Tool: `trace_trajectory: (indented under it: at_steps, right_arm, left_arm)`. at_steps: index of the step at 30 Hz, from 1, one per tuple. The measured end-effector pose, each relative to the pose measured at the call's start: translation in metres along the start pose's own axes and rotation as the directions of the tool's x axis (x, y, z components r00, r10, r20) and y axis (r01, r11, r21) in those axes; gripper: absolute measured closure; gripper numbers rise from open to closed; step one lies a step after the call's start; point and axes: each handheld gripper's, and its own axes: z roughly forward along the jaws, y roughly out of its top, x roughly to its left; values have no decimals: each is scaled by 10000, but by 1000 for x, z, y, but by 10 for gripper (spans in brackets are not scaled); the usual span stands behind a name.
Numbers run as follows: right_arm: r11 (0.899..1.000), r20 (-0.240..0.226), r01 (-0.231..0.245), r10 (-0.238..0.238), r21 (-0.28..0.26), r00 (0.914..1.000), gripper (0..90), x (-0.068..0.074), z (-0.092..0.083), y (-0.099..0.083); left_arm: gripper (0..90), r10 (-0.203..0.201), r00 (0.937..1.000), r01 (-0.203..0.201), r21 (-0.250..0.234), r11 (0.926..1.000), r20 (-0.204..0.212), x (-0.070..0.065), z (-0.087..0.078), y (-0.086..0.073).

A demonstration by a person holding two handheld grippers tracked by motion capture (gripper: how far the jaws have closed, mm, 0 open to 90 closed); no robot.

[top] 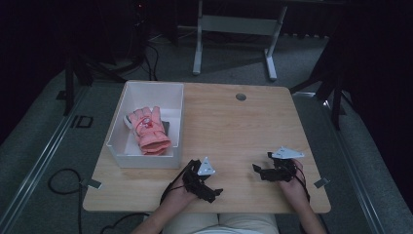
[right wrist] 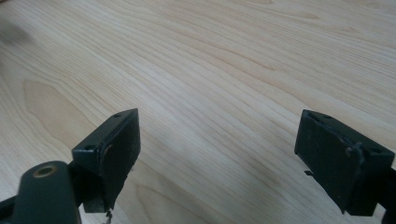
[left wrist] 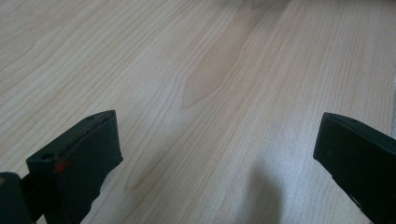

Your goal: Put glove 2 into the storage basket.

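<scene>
A pink glove (top: 148,129) lies inside a white bin (top: 119,146) at the table's left side. My left gripper (top: 214,192) rests low over the wooden table (top: 234,131) near the front edge, just right of the bin's near corner. Its jaws stand wide apart with bare wood between them, as the left gripper (left wrist: 219,154) view confirms. My right gripper (top: 258,168) sits at the front right and points leftward. It is open too, and the right gripper (right wrist: 217,149) view shows nothing but wood grain between the jaws.
A round grommet hole (top: 240,96) sits near the table's far edge. Beyond the table a white desk frame (top: 234,29) stands on the grey carpet. Cables (top: 63,180) lie on the floor at the left. Dark stands flank both sides.
</scene>
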Motion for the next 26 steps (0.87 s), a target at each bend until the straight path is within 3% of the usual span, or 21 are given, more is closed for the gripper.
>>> trace_trajectory:
  at_steps: [5,11,26]
  right_arm:
    - [9999,157,110,-111,60,9998,142,-1,1,-4]
    - [9999,300,54,-52,-88,9995,141,-4,0,-5]
    - [10000,348,17,-17,-12,9994,142,-6,1,-7]
  left_arm:
    - [4,-91,9999,90,-146,9999,-77,0,-3,-2]
    - [4,-96,9989,79,-362,9993,-467,1,-9,-9]
    - [4,-182,9984,156,-489,9987,-533,6,-12,-13]
